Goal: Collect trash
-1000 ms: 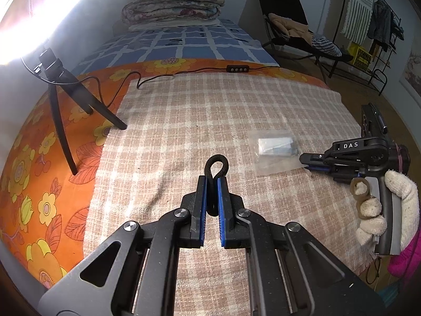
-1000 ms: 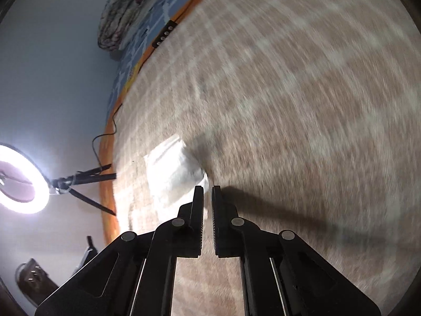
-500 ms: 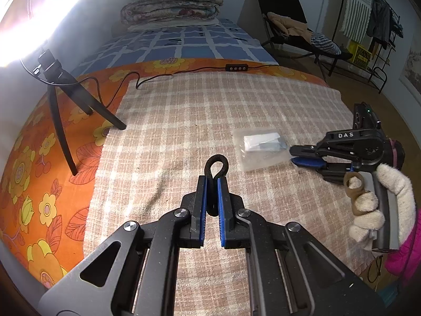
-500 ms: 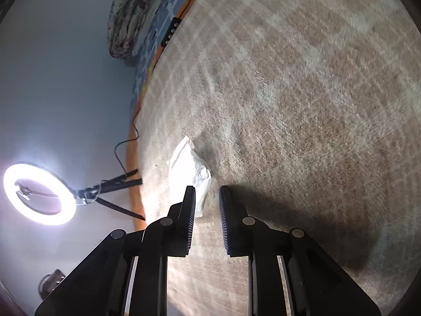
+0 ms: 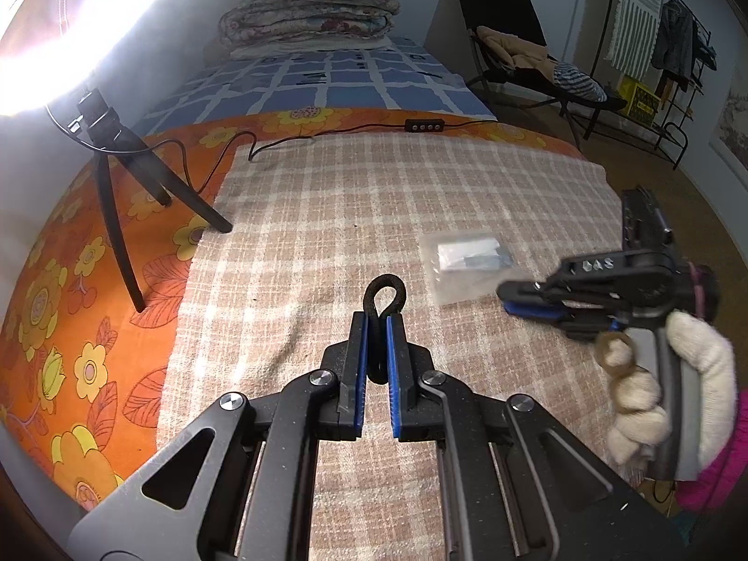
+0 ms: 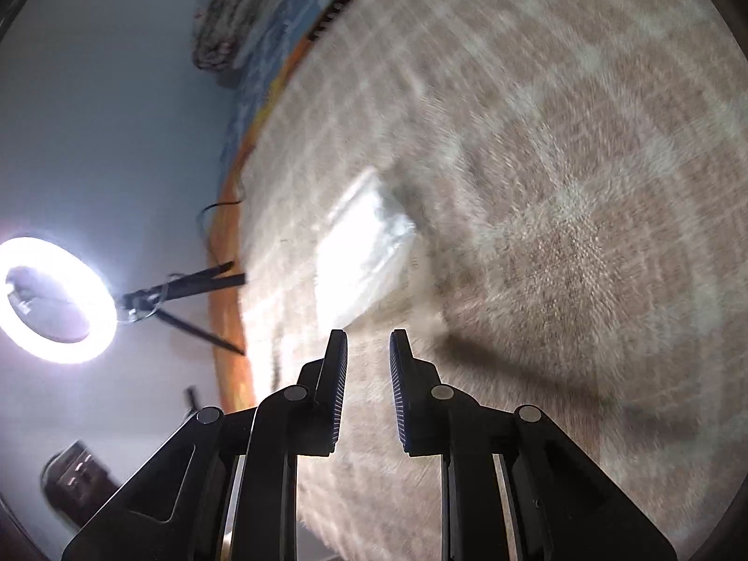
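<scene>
My left gripper [image 5: 377,320] is shut on a black loop of cord [image 5: 384,295] and holds it above the checked blanket [image 5: 327,215]. A clear plastic bag [image 5: 460,269] with white contents lies flat on the blanket to the right. My right gripper [image 5: 507,294], held in a white-gloved hand, points at the bag's right edge, just short of it. In the right wrist view the right gripper [image 6: 368,341] is open and empty, with the bag [image 6: 362,259] lying just ahead of its fingertips.
A ring light on a black tripod [image 5: 117,173] stands on the orange floral sheet [image 5: 70,280] at left, its cable and remote [image 5: 423,125] running along the blanket's far edge. Folded quilts [image 5: 308,14] lie on the bed. A chair [image 5: 514,46] and clothes rack [image 5: 654,61] stand at right.
My right gripper opened its jaws and drew back a little from the plastic bag, which shifted on the blanket. My left gripper kept still with the black loop.
</scene>
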{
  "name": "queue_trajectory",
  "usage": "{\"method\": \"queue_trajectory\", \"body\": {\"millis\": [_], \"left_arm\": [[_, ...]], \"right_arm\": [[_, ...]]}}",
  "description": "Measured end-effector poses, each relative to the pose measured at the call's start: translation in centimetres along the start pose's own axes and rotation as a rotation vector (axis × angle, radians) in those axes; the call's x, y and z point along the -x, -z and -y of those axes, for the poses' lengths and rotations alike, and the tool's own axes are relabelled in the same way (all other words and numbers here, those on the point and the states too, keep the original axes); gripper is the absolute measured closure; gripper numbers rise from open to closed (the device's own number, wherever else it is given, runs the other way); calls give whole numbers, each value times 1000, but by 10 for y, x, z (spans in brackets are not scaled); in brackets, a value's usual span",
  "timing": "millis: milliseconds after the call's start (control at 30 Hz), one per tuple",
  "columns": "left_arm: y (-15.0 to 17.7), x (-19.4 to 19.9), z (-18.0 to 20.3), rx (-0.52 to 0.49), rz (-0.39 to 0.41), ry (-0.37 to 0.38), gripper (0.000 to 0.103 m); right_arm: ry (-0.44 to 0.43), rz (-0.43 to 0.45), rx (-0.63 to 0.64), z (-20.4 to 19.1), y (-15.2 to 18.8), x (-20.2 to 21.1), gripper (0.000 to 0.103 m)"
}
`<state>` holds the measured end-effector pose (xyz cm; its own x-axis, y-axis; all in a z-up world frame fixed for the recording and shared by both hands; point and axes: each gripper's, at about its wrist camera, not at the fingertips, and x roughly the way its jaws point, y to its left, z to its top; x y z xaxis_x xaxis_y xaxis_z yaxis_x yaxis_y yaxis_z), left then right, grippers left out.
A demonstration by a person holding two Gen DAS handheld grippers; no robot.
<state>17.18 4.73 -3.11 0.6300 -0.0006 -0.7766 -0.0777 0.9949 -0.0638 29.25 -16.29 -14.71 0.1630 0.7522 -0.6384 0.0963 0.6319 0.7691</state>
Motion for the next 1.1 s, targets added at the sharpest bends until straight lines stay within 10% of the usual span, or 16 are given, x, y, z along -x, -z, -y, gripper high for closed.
{"method": "queue_trajectory", "body": {"millis": [600,1100], "left_arm": [[0,-12,-4,2,-21,-2,97],[6,12,-6,12,6,-7,97]], "right_arm": [[81,225,45,-13,-36,-15,86],[170,276,366,-64,-24,10,103]]}}
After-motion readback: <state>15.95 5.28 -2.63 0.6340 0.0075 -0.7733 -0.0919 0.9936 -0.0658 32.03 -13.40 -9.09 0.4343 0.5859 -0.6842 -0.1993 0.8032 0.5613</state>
